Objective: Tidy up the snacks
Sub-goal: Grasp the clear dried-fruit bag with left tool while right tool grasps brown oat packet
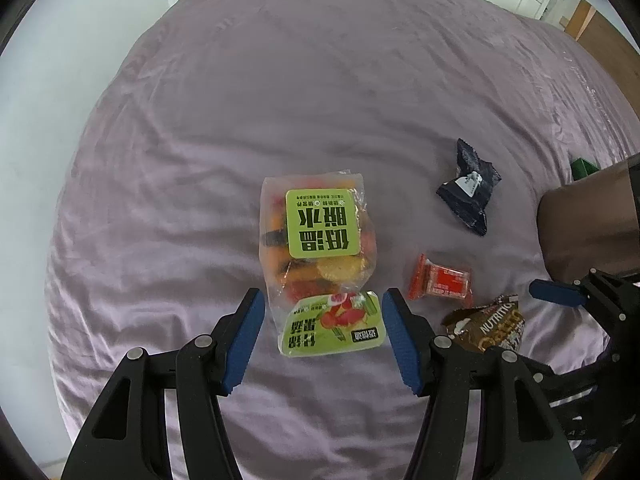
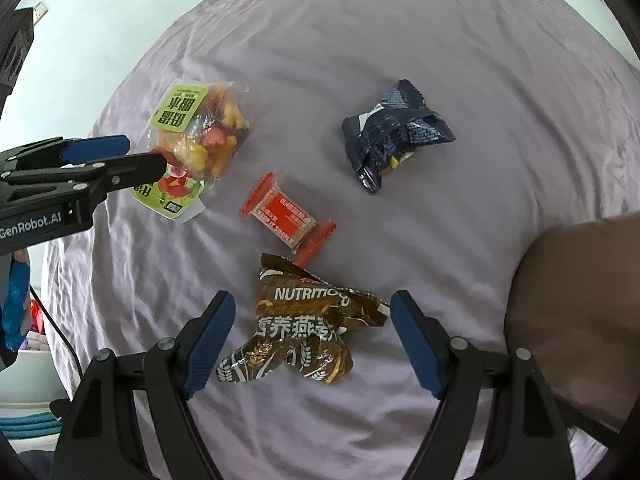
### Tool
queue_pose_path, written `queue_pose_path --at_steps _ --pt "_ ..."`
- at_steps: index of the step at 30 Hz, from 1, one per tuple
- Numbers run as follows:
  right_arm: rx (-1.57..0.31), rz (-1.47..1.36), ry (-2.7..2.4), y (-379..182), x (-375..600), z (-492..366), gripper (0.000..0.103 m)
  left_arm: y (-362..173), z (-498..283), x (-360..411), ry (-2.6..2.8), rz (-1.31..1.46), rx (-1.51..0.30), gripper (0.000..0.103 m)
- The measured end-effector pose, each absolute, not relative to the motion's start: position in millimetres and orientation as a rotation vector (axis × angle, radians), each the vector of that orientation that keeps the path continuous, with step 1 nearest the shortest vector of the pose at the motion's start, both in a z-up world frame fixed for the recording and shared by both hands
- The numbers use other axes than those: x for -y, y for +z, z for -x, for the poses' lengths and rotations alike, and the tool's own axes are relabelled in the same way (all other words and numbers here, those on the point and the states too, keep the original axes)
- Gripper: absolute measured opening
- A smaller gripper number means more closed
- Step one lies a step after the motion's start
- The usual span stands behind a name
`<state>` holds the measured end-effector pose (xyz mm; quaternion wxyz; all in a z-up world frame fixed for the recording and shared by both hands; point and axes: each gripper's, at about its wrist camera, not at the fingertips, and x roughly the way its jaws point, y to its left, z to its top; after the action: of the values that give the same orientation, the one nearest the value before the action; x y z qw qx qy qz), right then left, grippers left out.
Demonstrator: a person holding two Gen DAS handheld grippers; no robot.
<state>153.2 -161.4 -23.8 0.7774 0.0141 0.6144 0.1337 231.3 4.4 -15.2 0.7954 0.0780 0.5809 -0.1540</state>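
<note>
Four snacks lie on a lilac bedsheet. A clear fruit-chip bag with green labels lies just ahead of my open left gripper; its near end sits between the blue pads. It also shows in the right wrist view. A brown-gold oat bar wrapper lies between the pads of my open right gripper; it also shows in the left wrist view. An orange-red bar lies in the middle. A dark blue packet lies farther back.
A brown rounded object rests on the bed at the right. The left gripper reaches in from the left of the right wrist view. A green item peeks out at the far right. The bedsheet stretches beyond.
</note>
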Motion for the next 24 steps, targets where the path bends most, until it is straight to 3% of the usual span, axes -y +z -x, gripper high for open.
queue_pose_path --at_steps 11,24 --pt "-1.382 -0.101 0.269 -48 164 -146 0.103 -36 -245 -1 -0.306 -0.186 -1.272 0.055" --pt "-1.414 -0.155 0.255 -63 174 -147 0.103 -56 -271 13 -0.274 -0.19 -1.297 0.062"
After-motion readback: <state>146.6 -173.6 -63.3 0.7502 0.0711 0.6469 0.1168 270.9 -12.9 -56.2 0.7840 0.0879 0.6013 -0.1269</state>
